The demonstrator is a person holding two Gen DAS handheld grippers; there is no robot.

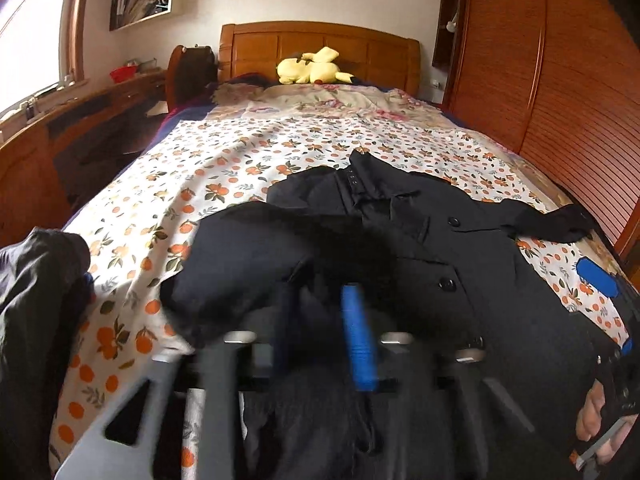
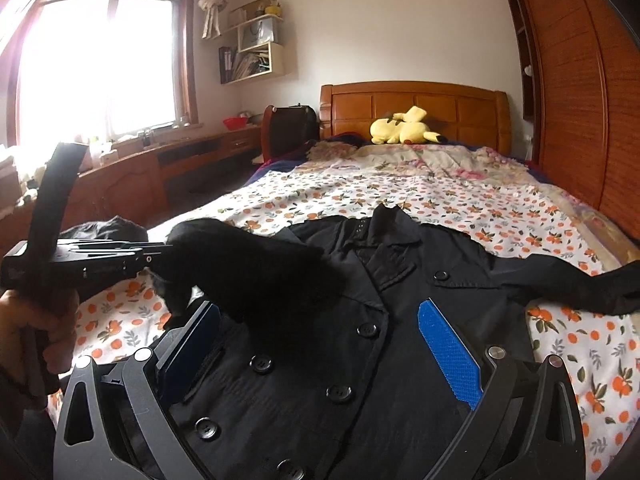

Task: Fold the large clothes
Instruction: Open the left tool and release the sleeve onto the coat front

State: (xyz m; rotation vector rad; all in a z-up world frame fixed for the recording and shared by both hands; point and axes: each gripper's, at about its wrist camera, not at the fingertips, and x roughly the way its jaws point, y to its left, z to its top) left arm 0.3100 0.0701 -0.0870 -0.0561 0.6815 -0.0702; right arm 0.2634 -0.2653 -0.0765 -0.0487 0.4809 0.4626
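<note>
A black double-breasted coat (image 1: pixel 440 248) (image 2: pixel 360 380) lies buttons-up on the bed, collar toward the headboard. Its left sleeve (image 1: pixel 240 264) (image 2: pixel 248 264), blurred, is bunched over the chest. The other sleeve (image 2: pixel 580 284) stretches out to the right on the sheet. A hand holds my left gripper (image 2: pixel 158 256) (image 1: pixel 320 300) at the sleeve's cuff end. Its fingers stand apart, and the blur hides whether cloth is between them. My right gripper (image 2: pixel 320 308) (image 1: pixel 612 312) hovers wide open above the coat's front, nothing between its blue pads (image 2: pixel 448 352).
The orange-print sheet (image 2: pixel 420 200) covers the bed. A yellow plush toy (image 2: pixel 404 126) lies by the wooden headboard (image 2: pixel 440 108). A wardrobe (image 2: pixel 580 100) runs along the right, a desk (image 2: pixel 180 160) along the left. Another dark garment (image 1: pixel 36 300) lies at the bed's left edge.
</note>
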